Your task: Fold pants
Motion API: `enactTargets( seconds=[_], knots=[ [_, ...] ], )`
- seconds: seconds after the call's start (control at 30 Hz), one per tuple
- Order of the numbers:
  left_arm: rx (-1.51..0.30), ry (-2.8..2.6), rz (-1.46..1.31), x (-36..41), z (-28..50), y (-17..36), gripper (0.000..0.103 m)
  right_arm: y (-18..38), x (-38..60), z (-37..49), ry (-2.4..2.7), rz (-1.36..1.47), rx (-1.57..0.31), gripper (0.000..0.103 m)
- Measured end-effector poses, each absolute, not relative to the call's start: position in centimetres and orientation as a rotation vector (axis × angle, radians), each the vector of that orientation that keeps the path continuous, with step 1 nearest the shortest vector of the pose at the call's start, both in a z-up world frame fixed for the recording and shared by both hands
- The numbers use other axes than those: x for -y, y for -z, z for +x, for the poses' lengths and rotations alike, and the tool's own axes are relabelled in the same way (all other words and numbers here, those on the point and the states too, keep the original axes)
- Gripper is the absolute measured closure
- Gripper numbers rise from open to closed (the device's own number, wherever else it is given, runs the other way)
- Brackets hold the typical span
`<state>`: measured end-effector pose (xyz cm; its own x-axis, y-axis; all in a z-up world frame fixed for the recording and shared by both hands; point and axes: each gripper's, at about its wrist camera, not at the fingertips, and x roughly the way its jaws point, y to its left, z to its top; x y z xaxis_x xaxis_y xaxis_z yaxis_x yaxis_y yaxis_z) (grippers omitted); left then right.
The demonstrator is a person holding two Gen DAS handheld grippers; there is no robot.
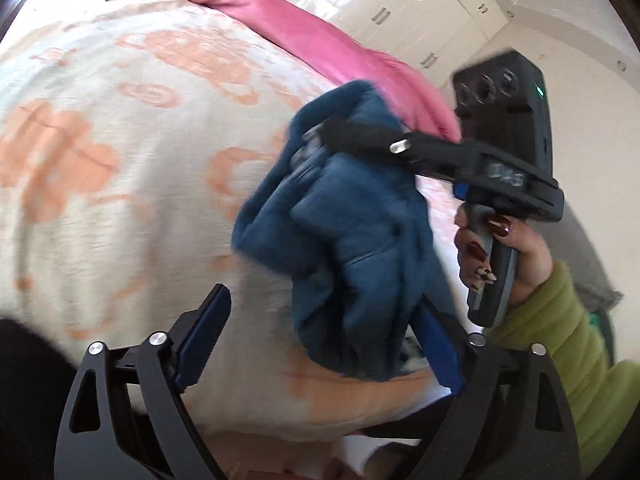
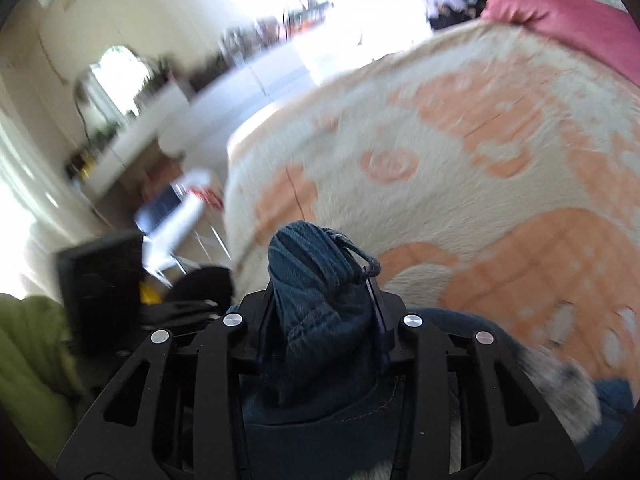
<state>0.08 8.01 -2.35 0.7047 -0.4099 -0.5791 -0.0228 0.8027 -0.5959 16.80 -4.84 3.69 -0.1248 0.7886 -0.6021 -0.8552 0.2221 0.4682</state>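
While the pants (image 1: 352, 240) hung bunched above the bed (image 1: 120, 160), no fold was yet made. Item: right hand-held gripper (image 2: 320, 280), fingers pressed together on a wad of denim. Item: left hand-held gripper (image 1: 320, 344), fingers spread, holding nothing (denim dangled between them). Item: pink pillow (image 1: 300, 32) at the bed's far edge. Outstanding, by my judgement: spreading flat, then all folding.

- A home bedroom: a bed under a cream blanket (image 1: 120, 152) with orange patterns fills the near scene.
- A pink quilt (image 1: 312, 40) lies at its far edge.
- White built-in wardrobes (image 1: 400, 4) stand far right.
- An arched mirror (image 2: 110, 80) stands far left.
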Motion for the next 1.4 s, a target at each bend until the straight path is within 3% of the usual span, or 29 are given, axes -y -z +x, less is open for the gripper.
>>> enactTargets(
  seconds=[0.2,0.3,0.37,0.4,0.7,0.9,1.03,1.17,1.27,1.4],
  knots=[
    [-0.77,0.441,-0.712,-3.2,4.4,1.6,0.015,-5.6,11.7,19.3,-1.351,0.019,-0.89,0.072],
    [-0.753,0.507,-0.649,0.6,5.5,0.5,0.015,-5.6,15.4,20.3,-1.268,0.074,-0.861,0.061],
    [-0.777,0.528,-0.596,2.7,6.0,0.3,0.015,-5.0,18.4,20.9,-1.144,0.1,-0.842,0.039],
    [-0.793,0.543,-0.569,3.7,6.0,0.4,0.015,-4.6,19.6,21.1,-1.1,0.105,-0.843,0.038],
    [-0.896,0.483,-0.224,8.3,4.7,1.6,0.013,-0.9,23.9,19.5,-0.933,0.033,-0.899,0.036],
    [-0.907,0.453,-0.156,7.7,4.9,2.4,0.013,3.2,22.4,19.0,-0.665,-0.313,-1.005,0.036],
    [-0.898,0.448,-0.124,7.8,4.3,2.0,0.013,2.1,24.2,18.4,-0.722,-0.156,-0.958,0.036],
    [-0.877,0.432,-0.157,6.4,3.7,0.9,0.013,-0.1,26.1,17.1,-0.727,-0.07,-0.863,0.023],
    [-0.844,0.404,-0.171,5.1,3.5,-0.3,0.007,-0.7,26.9,16.0,-0.721,-0.027,-0.836,0.022],
    [-0.817,0.374,-0.185,3.7,3.6,-1.3,0.007,-1.4,27.5,14.6,-0.699,0.011,-0.803,0.017]
  ],
)
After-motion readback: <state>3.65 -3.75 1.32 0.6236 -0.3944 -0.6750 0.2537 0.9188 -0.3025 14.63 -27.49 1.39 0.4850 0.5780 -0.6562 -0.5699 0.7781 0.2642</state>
